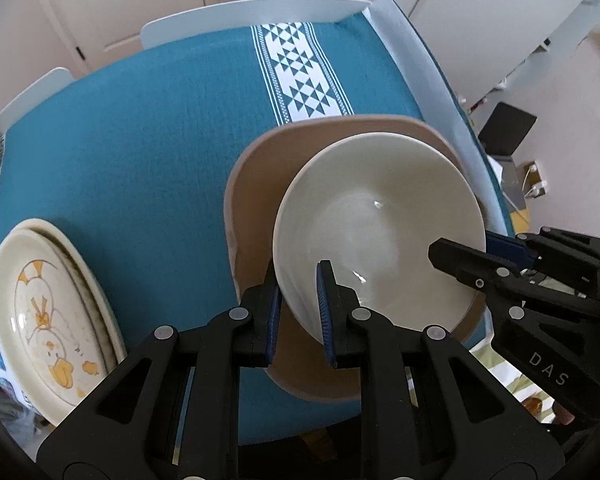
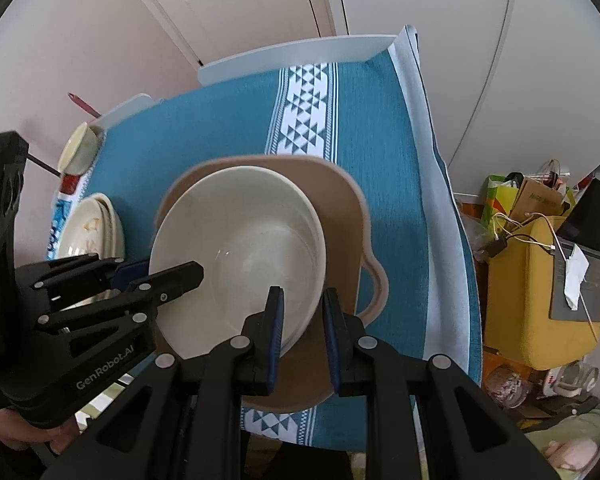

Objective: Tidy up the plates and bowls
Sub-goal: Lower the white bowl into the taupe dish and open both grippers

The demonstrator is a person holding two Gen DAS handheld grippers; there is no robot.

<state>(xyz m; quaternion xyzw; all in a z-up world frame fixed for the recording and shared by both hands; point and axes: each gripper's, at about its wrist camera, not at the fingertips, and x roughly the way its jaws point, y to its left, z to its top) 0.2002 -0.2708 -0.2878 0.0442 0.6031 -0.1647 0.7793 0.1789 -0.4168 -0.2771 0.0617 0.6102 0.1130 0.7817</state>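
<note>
A cream bowl sits over a tan square plate on the teal tablecloth. My left gripper straddles the bowl's near-left rim, one finger inside and one outside, with a gap around the rim. My right gripper straddles the bowl's right rim the same way, with a gap left between jaws and rim. Each gripper shows in the other's view: the right one and the left one.
A stack of cream plates with a duck drawing lies at the table's left. A small cream cup stands at the far left edge. A white chair back is beyond the table. Clutter and a yellow box sit right of it.
</note>
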